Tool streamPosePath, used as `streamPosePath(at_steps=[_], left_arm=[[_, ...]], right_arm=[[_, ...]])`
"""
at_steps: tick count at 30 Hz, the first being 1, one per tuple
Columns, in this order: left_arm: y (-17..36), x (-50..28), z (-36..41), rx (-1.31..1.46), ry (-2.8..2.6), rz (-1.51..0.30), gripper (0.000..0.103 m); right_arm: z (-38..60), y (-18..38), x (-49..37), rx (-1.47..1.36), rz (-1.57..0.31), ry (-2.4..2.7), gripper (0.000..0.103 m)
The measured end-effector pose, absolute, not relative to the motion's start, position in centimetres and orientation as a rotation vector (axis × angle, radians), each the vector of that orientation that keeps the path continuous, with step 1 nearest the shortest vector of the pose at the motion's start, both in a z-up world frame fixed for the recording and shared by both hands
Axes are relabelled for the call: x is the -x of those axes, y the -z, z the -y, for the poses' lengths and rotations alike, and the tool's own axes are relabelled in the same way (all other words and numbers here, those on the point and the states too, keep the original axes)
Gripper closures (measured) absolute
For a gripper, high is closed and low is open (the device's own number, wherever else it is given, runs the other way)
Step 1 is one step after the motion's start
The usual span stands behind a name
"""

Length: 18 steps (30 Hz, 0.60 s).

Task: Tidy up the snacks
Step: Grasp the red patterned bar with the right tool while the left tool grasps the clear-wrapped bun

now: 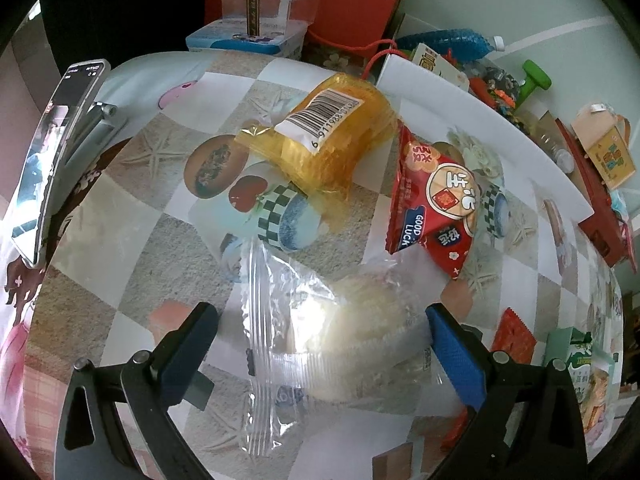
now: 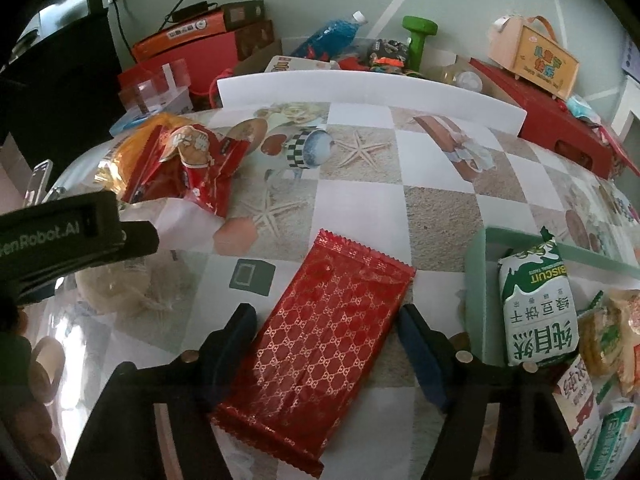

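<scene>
The left gripper [image 1: 320,340] stands wide open over the checked, picture-printed tablecloth [image 1: 120,216], its blue-padded fingers [image 1: 456,356] set on either side of a clear plastic packet with a pale round cake inside [image 1: 344,324]. The right pad is touching or very nearly touching the wrapper; the left pad is apart from it, so nothing is gripped. Beyond the packet lie an orange see-through pack with a barcode label [image 1: 328,136] and, just to its right, a red pyramid-shaped snack bag with "GOOD LUCK" printed on it [image 1: 436,200].

The right gripper [image 2: 326,340] is open too, its fingers straddling a flat red foil packet with a gold lattice pattern [image 2: 320,344] that lies on the cloth; neither pad is pressing into it. Just to the right stands a pale green plastic bin [image 2: 480,280] holding a white-and-green biscuit packet [image 2: 536,304] upright among other snacks. A white foam board [image 2: 360,88] stands along the far edge of the table.
</scene>
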<state>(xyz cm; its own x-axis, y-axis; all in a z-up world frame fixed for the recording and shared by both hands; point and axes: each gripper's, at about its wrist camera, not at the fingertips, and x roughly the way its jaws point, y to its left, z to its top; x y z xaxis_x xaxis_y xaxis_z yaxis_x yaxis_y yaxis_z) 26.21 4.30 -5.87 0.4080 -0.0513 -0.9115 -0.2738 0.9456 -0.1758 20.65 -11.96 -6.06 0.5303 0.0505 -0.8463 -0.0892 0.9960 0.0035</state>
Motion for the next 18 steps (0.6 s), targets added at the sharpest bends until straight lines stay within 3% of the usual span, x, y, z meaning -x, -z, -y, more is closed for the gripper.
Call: streamPosePath(at_steps=[5,12,18], left_arm=[[5.6,-25.8,-4.5,0.313,-0.145,-1.149,0.003],[5.3,-25.2,-4.2,0.304,-0.119,-1.156,0.025],[5.2,-24.3,-3.4,0.283,-0.100,-1.169,0.029]], right_arm=[[12.3,5.9,-20.2,0.053,-1.008,-0.093,0.033],[12.7,5.7,-19.5,0.060,-1.018,-0.114,0.040],[12.6,5.7,-19.0,0.066,-1.018,-0.139,0.041]])
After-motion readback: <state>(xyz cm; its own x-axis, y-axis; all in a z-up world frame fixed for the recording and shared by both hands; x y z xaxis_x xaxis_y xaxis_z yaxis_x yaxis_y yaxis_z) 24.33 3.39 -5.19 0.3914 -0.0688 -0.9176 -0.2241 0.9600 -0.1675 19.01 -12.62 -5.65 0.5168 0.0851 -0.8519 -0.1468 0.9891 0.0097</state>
